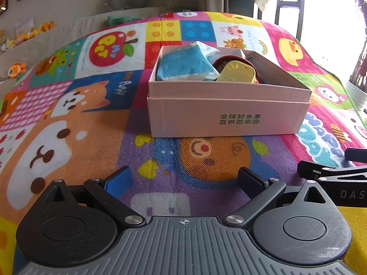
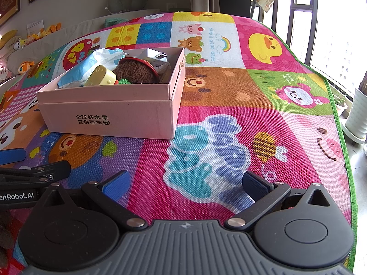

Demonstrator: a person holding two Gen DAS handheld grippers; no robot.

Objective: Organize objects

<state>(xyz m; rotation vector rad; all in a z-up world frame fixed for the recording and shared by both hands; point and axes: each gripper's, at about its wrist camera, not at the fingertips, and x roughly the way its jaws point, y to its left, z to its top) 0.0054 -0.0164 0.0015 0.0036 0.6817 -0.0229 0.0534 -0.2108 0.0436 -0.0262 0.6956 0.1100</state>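
A pink cardboard box (image 1: 227, 112) with green print stands open on the colourful cartoon mat (image 1: 68, 114). It shows at the left in the right wrist view (image 2: 110, 116). Inside lie a blue tissue pack (image 1: 185, 64), a yellow plastic item (image 1: 236, 72), a brown knitted piece with a red rim (image 2: 135, 70) and a silver device (image 2: 158, 56). My left gripper (image 1: 185, 181) is open and empty, low over the mat in front of the box. My right gripper (image 2: 185, 183) is open and empty, to the right of the box.
Plush toys (image 2: 45, 31) line a ledge at the back left. A window (image 2: 332, 23) and a white plant pot (image 2: 357, 119) lie beyond the mat's right edge (image 2: 339, 123). The right gripper's side shows at the left wrist view's right edge (image 1: 332, 174).
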